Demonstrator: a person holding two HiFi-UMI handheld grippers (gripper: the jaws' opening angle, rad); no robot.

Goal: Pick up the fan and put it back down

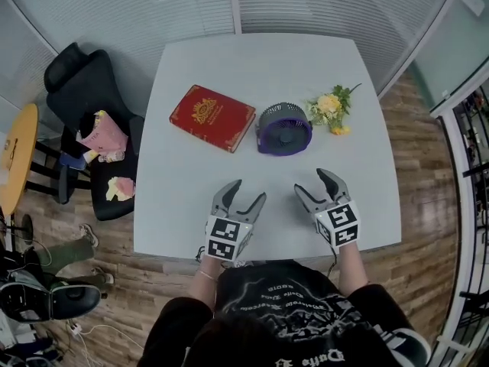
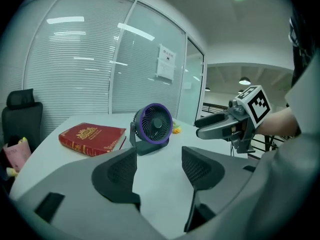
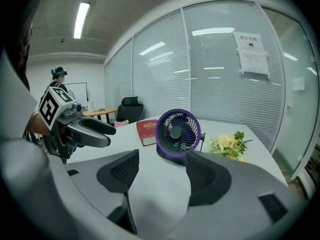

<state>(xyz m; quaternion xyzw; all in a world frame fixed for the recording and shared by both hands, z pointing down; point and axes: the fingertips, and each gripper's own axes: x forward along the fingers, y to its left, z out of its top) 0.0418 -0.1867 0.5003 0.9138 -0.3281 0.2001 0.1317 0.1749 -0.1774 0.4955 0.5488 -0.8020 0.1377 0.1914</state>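
A small purple-rimmed fan (image 1: pixel 283 128) with a dark grille stands upright on the white table (image 1: pixel 183 197), near its middle; it also shows ahead in the left gripper view (image 2: pixel 153 126) and in the right gripper view (image 3: pixel 177 133). My left gripper (image 1: pixel 242 191) hovers over the table's near part, open and empty, short of the fan and to its left. My right gripper (image 1: pixel 313 183) is beside it, also open and empty, short of the fan and slightly right. Each gripper sees the other: the right gripper (image 2: pixel 200 126) in the left gripper view, the left gripper (image 3: pixel 117 134) in the right gripper view.
A red book (image 1: pixel 212 117) lies left of the fan. A yellow flower bunch (image 1: pixel 333 108) lies to its right. A black office chair (image 1: pixel 92 121) with soft items stands off the table's left side. Glass walls with blinds (image 1: pixel 191 6) close off the far side.
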